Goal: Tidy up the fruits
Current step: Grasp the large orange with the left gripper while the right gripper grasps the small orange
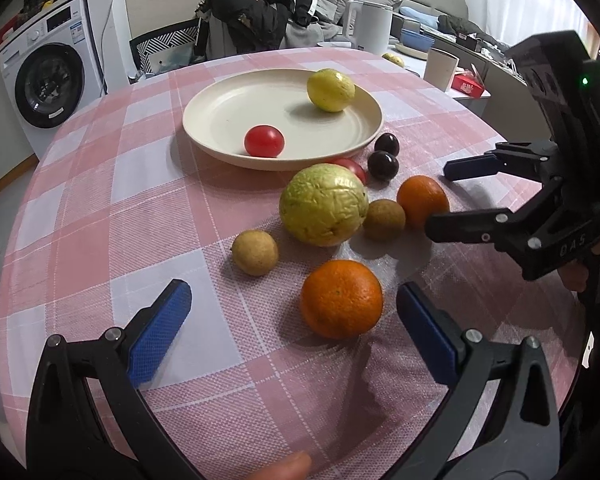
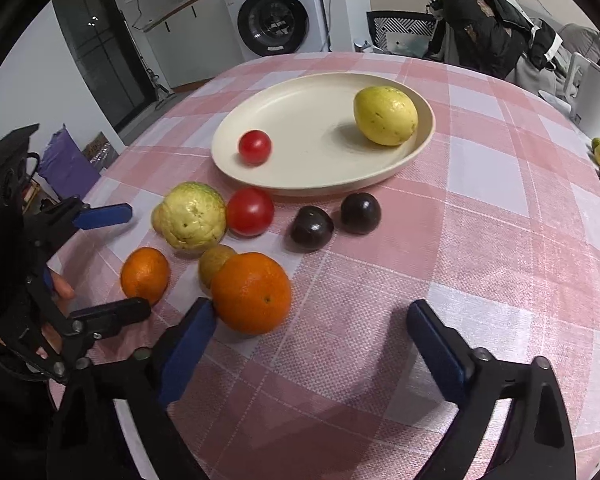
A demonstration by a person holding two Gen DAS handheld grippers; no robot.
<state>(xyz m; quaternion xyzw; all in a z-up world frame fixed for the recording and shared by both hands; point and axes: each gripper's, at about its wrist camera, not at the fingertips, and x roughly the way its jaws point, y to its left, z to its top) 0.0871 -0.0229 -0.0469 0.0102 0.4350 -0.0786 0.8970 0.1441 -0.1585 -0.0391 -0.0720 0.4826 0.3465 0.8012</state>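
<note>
Left hand-held gripper (image 1: 292, 320): jaws spread wide, holding nothing; low over the surface (image 1: 100, 200), on the near side of the plate (image 1: 204, 120).
Right hand-held gripper (image 2: 312, 328): jaws spread wide, holding nothing; likewise on the near side of the plate, to the right of the loose fruit.

Near orange (image 1: 341, 299): between the left fingers and a little ahead of the tips, touching neither pad; well short of the plate.
Second orange (image 2: 251, 292): touching or almost touching the inner left pad of the right hand-held gripper; off the plate.
Small brown fruit (image 1: 255, 252): loose, nearer the plate than the near orange.
Second small brown fruit (image 1: 384, 219): tucked between the large fruit and the second orange.
Large green-yellow fruit (image 1: 324, 204): just in front of the plate rim, not on it.
Loose tomato (image 2: 250, 211): beside the large fruit, just short of the rim.
Two dark plums (image 2: 336, 220): side by side, just outside the rim.

On the plate: one tomato (image 1: 264, 141) near the front edge; one yellow fruit (image 1: 331, 90) toward the far side.

Progress, judged: two pieces plated, eight left loose; task early. Near orange best placed for the left grasp.
</note>
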